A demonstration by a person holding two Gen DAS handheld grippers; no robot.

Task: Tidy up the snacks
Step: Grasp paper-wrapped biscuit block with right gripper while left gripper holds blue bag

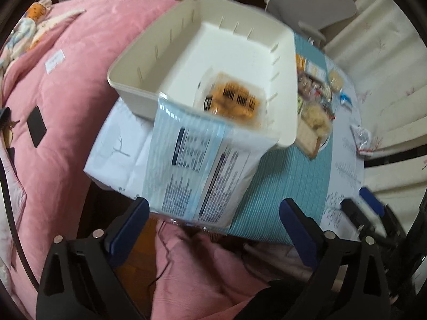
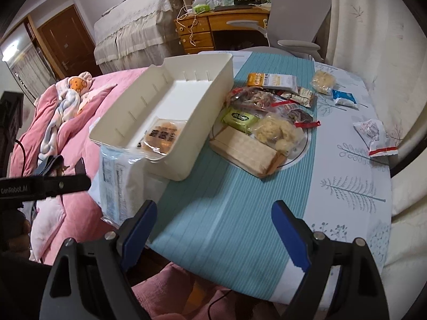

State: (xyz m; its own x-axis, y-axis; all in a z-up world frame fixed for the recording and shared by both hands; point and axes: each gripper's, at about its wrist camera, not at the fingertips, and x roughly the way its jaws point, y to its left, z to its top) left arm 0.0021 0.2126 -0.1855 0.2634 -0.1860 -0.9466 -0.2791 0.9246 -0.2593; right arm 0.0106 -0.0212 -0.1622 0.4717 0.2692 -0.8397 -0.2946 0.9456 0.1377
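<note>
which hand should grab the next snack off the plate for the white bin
Right, probably. The right tongs stand open and empty over the teal striped runner, facing the pile of wrapped snacks on the round white plate. The left tongs hang over the cream plastic bin, with the pile beyond it.

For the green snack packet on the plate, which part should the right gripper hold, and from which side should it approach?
Probably grip the green packet across its short width near the middle, coming from above. It lies flat on the plate with its top bare, while other bags press against its sides, so a level approach looks blocked. The right gripper is open and empty.
</note>
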